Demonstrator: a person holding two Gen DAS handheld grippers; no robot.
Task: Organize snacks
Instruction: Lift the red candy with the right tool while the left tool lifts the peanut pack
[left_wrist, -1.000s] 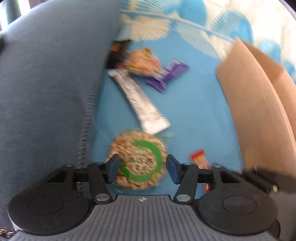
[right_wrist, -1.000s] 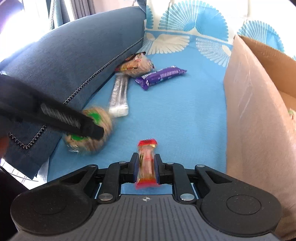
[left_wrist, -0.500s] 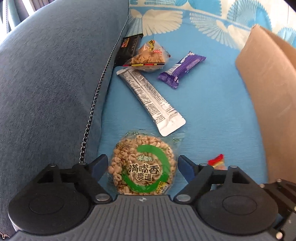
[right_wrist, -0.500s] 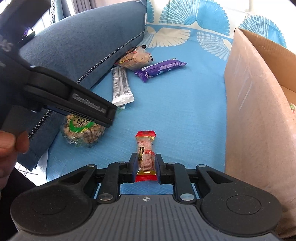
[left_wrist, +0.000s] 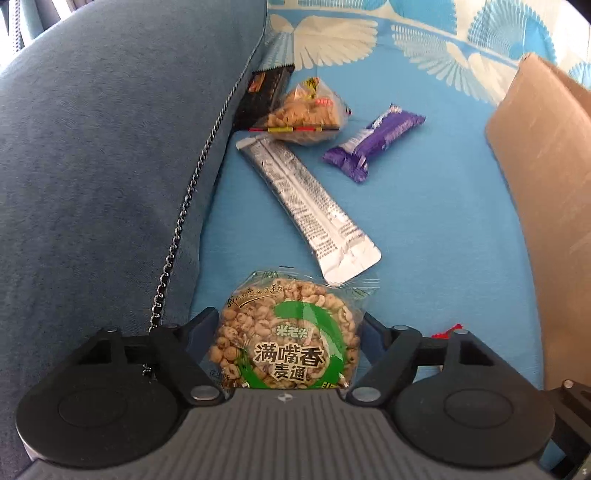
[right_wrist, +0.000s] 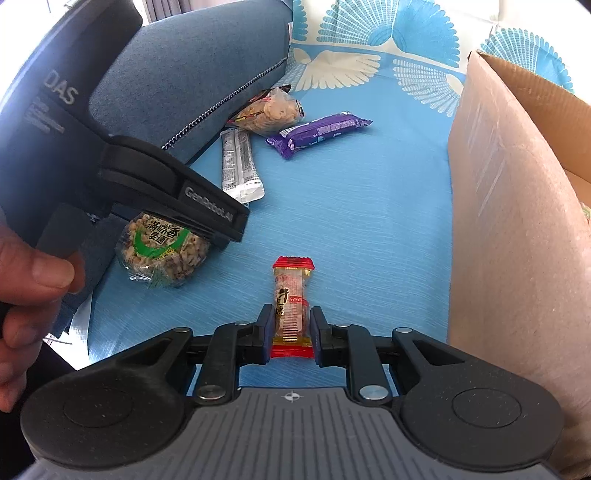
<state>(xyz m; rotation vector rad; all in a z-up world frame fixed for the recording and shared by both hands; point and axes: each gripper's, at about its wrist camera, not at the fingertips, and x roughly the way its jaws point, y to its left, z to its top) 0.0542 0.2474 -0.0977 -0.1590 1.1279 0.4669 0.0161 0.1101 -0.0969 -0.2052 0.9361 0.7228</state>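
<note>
Left wrist view: the left gripper (left_wrist: 288, 334) has its jaws spread either side of the round puffed-grain pack (left_wrist: 286, 334) on the blue sheet (left_wrist: 424, 236) — its crinkly wrapper could slide out if they close only on the film.

Right wrist view: the right gripper (right_wrist: 293, 330) brackets the small red-ended candy (right_wrist: 291, 306), jaws narrow, contact unclear; pinched low, it could pivot and drop short of the cardboard box (right_wrist: 517, 229).

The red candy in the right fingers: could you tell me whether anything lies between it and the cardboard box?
Nothing visible does. The red candy sits between the right gripper's fingers, and only bare blue cloth separates it from the box wall.
</note>
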